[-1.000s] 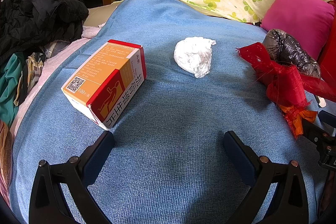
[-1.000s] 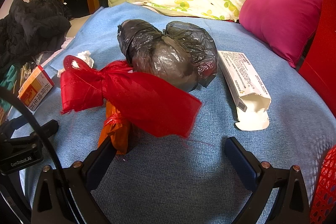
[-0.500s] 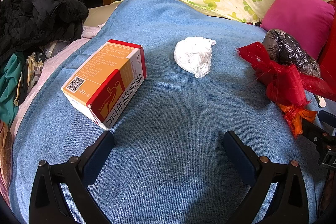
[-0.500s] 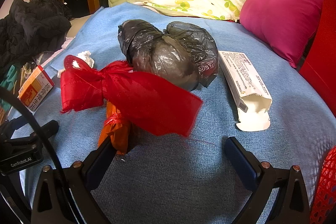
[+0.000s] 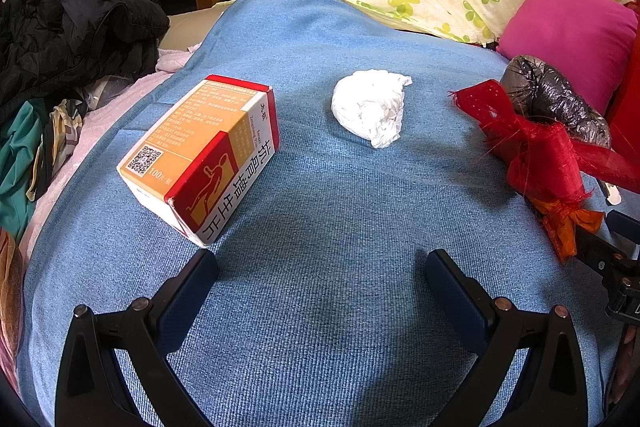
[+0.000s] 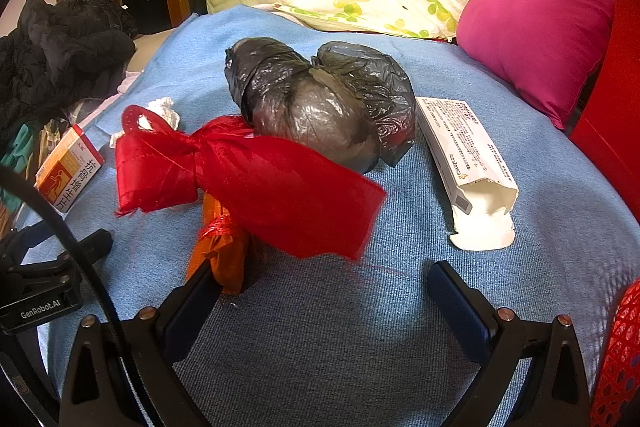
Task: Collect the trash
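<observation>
My left gripper (image 5: pixel 320 279) hangs wide open over the blue blanket (image 5: pixel 320 327), gripping nothing; my right gripper (image 6: pixel 324 291) is equally wide and empty, its left finger just beside the orange wrapper (image 6: pixel 218 255). From the left claw outward, the orange-and-red medicine box (image 5: pixel 200 155) lies at eleven o'clock, close to my left finger, and the crumpled white tissue (image 5: pixel 370 109) sits at twelve, a little farther up the blanket. From the right claw, the red mesh ribbon (image 6: pixel 248 179) sprawls at eleven to twelve over the orange wrapper, the black plastic bag (image 6: pixel 320 103) bulges behind it touching the ribbon, and the opened white carton (image 6: pixel 468 163) lies at one o'clock. A red basket (image 6: pixel 620 359) edges in at three o'clock, which I judge to be the bin. For the pickup, I should take the tissue with the left, centring it between the fingers and pressing slightly into the blanket before closing, so the soft wad does not slip out; the ribbon's loose threads may snag the right claw.
</observation>
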Demonstrator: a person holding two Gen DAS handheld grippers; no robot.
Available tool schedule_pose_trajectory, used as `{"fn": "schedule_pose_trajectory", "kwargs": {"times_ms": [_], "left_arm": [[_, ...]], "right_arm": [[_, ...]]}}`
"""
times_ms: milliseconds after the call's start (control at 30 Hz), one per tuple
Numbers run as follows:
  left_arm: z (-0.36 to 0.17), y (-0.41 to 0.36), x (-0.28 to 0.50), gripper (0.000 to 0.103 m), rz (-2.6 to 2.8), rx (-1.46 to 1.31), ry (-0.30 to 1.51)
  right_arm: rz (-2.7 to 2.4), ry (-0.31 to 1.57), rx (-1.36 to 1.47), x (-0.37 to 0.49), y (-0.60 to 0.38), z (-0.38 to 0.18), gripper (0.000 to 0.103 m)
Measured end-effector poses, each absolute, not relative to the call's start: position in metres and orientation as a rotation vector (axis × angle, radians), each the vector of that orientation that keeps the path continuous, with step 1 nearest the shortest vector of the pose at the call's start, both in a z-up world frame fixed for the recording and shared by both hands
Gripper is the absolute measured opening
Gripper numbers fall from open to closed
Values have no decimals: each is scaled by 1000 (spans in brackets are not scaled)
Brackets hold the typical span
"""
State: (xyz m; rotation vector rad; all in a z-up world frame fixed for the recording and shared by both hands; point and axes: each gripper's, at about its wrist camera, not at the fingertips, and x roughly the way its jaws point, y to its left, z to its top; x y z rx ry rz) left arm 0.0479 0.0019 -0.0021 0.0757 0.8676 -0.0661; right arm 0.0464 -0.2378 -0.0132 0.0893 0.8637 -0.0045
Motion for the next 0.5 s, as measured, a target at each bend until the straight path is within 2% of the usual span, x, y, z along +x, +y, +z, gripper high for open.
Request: {"fn": "schedule_pose_trajectory", "kwargs": {"times_ms": [500], "left_arm": [[-2,2,48,103,-67,76,867]], "right_arm": [[-5,863,87,46,-237,-13,103]]}}
